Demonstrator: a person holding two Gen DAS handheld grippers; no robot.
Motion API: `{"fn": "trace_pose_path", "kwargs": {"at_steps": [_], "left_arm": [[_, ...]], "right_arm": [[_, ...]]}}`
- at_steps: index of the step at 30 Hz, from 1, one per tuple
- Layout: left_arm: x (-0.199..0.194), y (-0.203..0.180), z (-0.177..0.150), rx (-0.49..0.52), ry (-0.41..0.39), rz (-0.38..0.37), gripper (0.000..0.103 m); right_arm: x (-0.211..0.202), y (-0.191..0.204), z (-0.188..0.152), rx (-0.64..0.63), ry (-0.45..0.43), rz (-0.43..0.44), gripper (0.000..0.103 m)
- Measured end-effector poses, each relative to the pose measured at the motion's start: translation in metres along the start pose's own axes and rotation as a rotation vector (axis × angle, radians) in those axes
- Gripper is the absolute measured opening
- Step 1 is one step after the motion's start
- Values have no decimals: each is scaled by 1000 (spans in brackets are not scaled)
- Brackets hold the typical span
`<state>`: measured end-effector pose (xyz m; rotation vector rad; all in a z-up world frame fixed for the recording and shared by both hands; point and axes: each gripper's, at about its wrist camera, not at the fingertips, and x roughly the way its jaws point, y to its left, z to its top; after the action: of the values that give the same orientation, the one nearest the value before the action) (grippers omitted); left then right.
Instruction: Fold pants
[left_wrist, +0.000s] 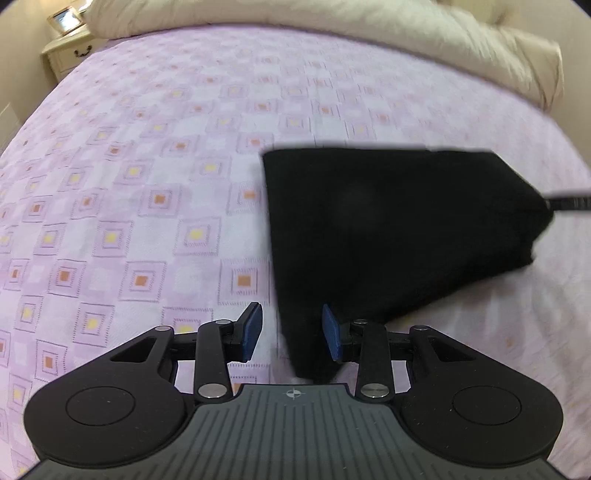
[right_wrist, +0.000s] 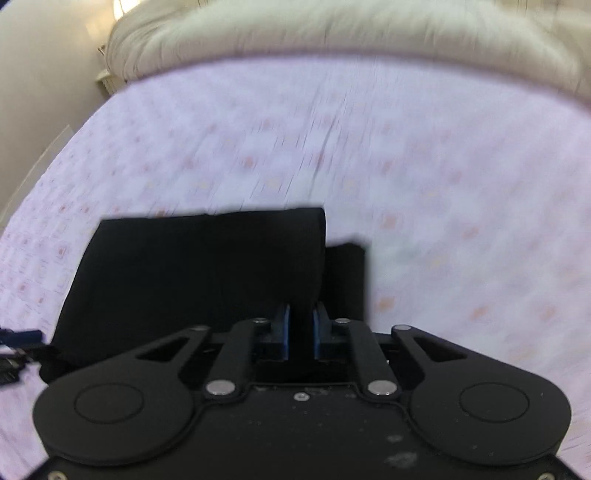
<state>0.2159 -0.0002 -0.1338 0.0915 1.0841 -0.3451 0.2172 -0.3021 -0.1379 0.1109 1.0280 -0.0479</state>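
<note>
While blur smears the right view, right gripper pinches black pants on lilac bedspread; left gripper pads apart, pants' corner btwn them, contact unclear.

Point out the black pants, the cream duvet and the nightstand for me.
black pants (left_wrist: 388, 229): left wrist view, middle of the folded cloth.
cream duvet (right_wrist: 332, 33): right wrist view, its bunched top.
nightstand (left_wrist: 68, 51): left wrist view, drawer front.

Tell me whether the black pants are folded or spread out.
Folded. The black pants form a compact block on the purple bedspread, with a rounded fold edge and a second layer poking out beneath on the right.
</note>
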Motion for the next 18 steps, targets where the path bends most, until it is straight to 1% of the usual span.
{"fn": "trace_pose_path", "kwargs": {"at_steps": [2, 3, 4, 7, 9, 10, 11, 13, 14, 15, 16, 18], "left_arm": [[-6, 1, 4, -32, -16, -6, 35], [-5, -1, 5, -33, -12, -11, 35], [-2, -4, 5, -25, -5, -12, 35], [10, -17, 1, 24, 24, 31, 35], [10, -20, -2, 35, 15, 46, 35], [13, -21, -6, 57, 25, 63, 36], [21, -23, -10, 91, 69, 87, 36], [43, -25, -21, 163, 200, 132, 33], [38, -26, -26, 185, 161, 130, 32], [34, -25, -26, 185, 164, 133, 25], [25, -21, -25, 145, 148, 131, 23], [3, -12, -19, 39, 85, 121, 23]], "right_arm": [[11, -10, -10, -2, 55, -51, 13], [18, -14, -15, 2, 72, -56, 13], [22, -16, -19, 8, 71, -47, 15], [23, -22, -18, 60, 56, -30, 15], [23, -18, -18, 52, 53, -35, 15], [24, -18, -19, 43, 57, -39, 16], [26, -20, -20, 44, 62, -38, 18], [27, -24, -22, 67, 73, -31, 18], [22, -25, -22, 73, 74, -29, 19], [19, -25, -20, 68, 74, -31, 20], [22, -22, -19, 62, 71, -38, 24], [14, -18, -16, 48, 38, -62, 33]]}}
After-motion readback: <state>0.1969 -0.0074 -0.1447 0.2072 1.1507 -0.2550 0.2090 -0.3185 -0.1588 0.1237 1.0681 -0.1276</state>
